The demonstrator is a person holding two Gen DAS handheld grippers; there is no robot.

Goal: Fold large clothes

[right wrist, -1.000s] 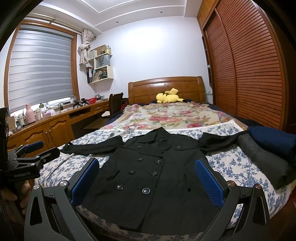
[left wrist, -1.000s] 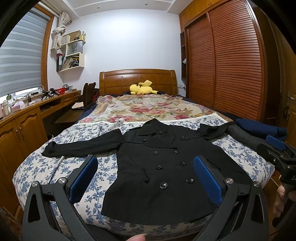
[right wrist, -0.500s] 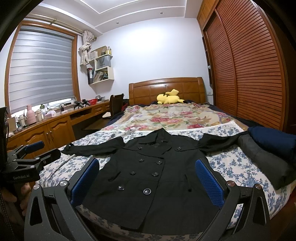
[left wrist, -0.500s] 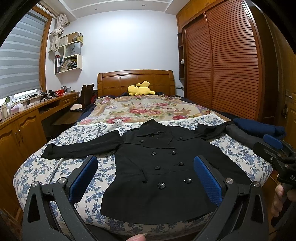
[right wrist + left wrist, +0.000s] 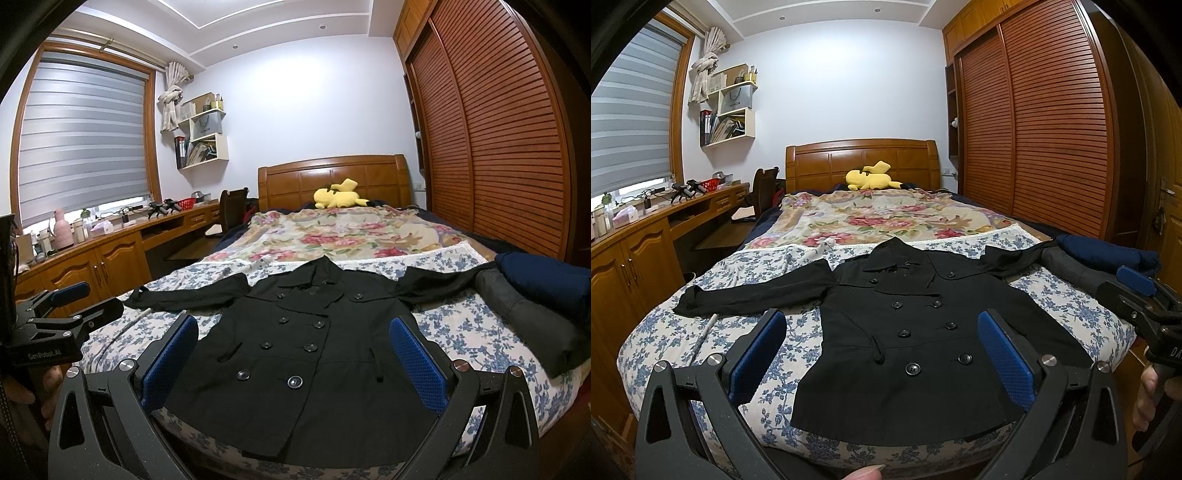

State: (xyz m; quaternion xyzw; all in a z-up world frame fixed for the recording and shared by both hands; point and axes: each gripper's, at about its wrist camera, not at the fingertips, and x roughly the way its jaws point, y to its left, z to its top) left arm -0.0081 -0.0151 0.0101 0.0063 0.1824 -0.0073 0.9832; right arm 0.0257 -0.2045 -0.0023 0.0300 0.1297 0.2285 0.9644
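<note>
Since a second ago both views have drifted only slightly; the black coat (image 5: 916,332) lies unmoved, and both grippers stay wide open. The left gripper (image 5: 881,354) hangs above the foot of the bed with nothing between its blue pads (image 5: 1004,358). The right gripper (image 5: 293,356) does likewise, empty and clear of the cloth. The coat lies flat, buttoned, sleeves spread, on the blue-flowered sheet (image 5: 701,332). Just beside its right sleeve sit folded dark clothes (image 5: 543,295). Farther off lie a floral blanket (image 5: 886,218), a yellow plush toy (image 5: 871,179), the wooden headboard (image 5: 864,158) and slatted wardrobe doors (image 5: 1045,122).
</note>
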